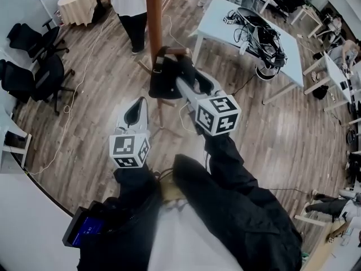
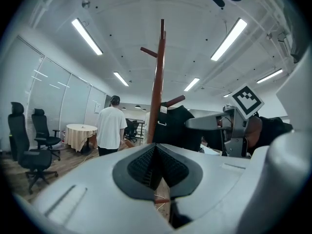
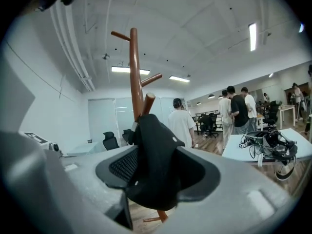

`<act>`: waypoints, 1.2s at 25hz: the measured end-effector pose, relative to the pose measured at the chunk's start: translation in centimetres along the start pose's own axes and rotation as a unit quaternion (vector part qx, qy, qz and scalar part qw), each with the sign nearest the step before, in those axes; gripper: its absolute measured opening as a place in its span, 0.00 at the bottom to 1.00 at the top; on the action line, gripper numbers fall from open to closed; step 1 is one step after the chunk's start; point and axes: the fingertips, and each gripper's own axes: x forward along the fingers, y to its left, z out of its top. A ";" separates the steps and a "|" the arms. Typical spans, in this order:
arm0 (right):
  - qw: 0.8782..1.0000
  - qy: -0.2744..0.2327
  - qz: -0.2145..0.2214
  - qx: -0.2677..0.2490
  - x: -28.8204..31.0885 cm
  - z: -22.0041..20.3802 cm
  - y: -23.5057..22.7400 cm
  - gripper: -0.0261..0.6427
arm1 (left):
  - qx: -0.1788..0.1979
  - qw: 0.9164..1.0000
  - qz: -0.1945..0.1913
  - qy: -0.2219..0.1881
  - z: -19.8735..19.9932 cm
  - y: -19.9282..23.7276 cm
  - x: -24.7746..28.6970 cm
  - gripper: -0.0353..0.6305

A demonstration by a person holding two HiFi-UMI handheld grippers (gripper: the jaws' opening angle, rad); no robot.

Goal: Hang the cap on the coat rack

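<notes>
A black cap [image 1: 166,75] hangs on a lower peg [image 3: 147,101] of the brown wooden coat rack [image 1: 153,16]. My right gripper [image 1: 189,75] reaches up to it. In the right gripper view the cap [image 3: 156,145] sits between the spread jaws of that gripper [image 3: 157,172], and the pads stand apart without pressing on it. My left gripper [image 1: 135,113] hovers lower and to the left of the rack, shut and empty, its pads meeting [image 2: 155,167]. From the left gripper view I see the cap [image 2: 175,128] on the rack [image 2: 157,82], with the right gripper [image 2: 209,123] beside it.
A person in a white shirt [image 1: 130,4] stands just behind the rack. A white table [image 1: 223,21] with cables and gear is at the right, black office chairs [image 1: 34,66] at the left, a cloth-covered round table [image 1: 82,1] at the back left. More people [image 3: 239,111] stand farther off.
</notes>
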 end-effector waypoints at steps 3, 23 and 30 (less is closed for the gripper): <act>0.998 -0.051 -0.023 -0.011 -2.6 1.5 0.3 0.39 | -0.001 1.000 0.002 -0.007 0.7 0.6 -0.1 0.06; 0.994 -0.096 -0.039 -0.045 -5.8 1.6 5.4 0.04 | 0.009 0.999 -0.027 -0.041 4.6 -1.3 -0.3 0.06; 0.994 -0.091 -0.042 -0.053 -6.0 1.4 5.2 0.03 | 0.010 0.999 -0.035 -0.039 4.4 -1.9 0.0 0.06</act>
